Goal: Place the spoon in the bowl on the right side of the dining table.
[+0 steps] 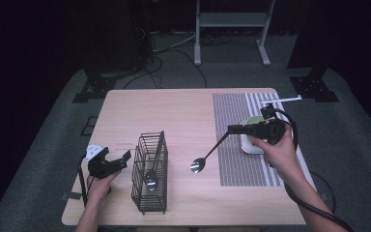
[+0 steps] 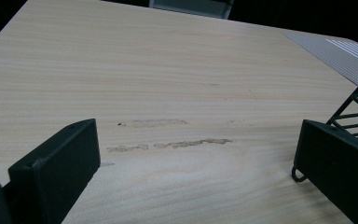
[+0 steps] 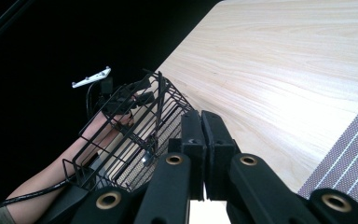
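High view — right claw [image 1: 231, 129] grips spoon [image 1: 206, 157] beside wire basket [image 1: 149, 173].

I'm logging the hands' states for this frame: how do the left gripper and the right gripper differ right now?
The left gripper has its jaws spread wide with nothing between them; the right gripper is clamped on a spoon.

The left gripper sits low beside the black wire basket; the right gripper is held up above the striped placemat, near a white bowl.

Both are black, hand-held, and trail a cable.
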{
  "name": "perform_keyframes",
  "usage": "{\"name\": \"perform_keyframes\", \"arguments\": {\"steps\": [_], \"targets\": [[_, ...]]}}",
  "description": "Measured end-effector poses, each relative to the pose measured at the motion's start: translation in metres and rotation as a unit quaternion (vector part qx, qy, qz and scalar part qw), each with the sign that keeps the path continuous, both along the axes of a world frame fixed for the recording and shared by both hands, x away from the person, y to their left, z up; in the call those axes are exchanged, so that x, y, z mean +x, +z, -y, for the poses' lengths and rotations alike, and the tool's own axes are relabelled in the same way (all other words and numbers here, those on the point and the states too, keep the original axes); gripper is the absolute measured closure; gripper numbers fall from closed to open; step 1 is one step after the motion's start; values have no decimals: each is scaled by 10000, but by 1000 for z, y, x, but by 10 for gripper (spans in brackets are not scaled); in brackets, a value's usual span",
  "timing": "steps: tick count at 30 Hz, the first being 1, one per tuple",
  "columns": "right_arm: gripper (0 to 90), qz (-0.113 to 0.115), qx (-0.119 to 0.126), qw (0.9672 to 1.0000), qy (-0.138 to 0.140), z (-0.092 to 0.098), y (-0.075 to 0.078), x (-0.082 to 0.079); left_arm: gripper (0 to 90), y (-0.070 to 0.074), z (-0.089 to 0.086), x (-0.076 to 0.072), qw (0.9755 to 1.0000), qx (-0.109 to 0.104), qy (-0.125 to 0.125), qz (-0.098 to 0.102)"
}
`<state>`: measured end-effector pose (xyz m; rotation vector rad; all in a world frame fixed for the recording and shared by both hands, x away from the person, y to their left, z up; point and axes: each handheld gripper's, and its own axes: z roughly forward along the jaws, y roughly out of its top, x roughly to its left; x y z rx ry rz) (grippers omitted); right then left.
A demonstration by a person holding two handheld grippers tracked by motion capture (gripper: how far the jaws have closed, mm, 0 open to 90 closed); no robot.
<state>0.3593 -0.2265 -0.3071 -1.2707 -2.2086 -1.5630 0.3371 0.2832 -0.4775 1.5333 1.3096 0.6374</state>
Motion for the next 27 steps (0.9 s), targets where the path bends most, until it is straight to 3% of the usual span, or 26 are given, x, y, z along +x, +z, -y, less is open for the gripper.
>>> {"name": "perform_keyframes", "arguments": {"steps": [27], "targets": [[881, -77, 68, 9994, -329, 20, -7, 5, 0, 0, 0, 0, 10000, 6, -2, 7]]}}
